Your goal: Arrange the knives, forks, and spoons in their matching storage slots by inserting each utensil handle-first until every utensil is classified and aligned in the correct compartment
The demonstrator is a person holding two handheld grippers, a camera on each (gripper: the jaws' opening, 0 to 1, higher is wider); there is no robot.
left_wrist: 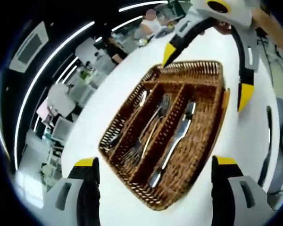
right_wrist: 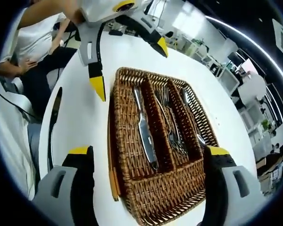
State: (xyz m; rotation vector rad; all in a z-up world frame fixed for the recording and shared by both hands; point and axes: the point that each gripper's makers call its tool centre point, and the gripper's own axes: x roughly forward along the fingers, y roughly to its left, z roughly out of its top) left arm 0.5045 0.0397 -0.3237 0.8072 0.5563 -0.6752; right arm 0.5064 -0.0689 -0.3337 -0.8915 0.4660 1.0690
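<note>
White table (left_wrist: 132, 70) under everything, with a wicker tray (left_wrist: 198, 141) resting flat on it. Tray (right_wrist: 132, 188) split lengthwise into three slots.

Knife (left_wrist: 172, 146) alone in one outer slot, seen too in the right gripper view (right_wrist: 144, 132). Forks (left_wrist: 148, 129) bunched in the middle slot, tines overlapping; same cluster (right_wrist: 172, 125) in the right gripper view. Spoon (left_wrist: 142, 98) in the other outer slot, partly hidden by the wicker wall; spoon (right_wrist: 191, 117) along the far slot in the right gripper view.

Left gripper (left_wrist: 155, 165) just above the near end of the tray, jaws spread wide, nothing between them. Right gripper (right_wrist: 146, 153) likewise over its end of the tray, jaws spread, empty. Each gripper facing the other across the tray: right gripper (left_wrist: 205, 70) at the top of the left gripper view, left gripper (right_wrist: 129, 68) at the top of the right gripper view, both with yellow tips apart.

Dark cable (right_wrist: 52, 127) along the table edge.
</note>
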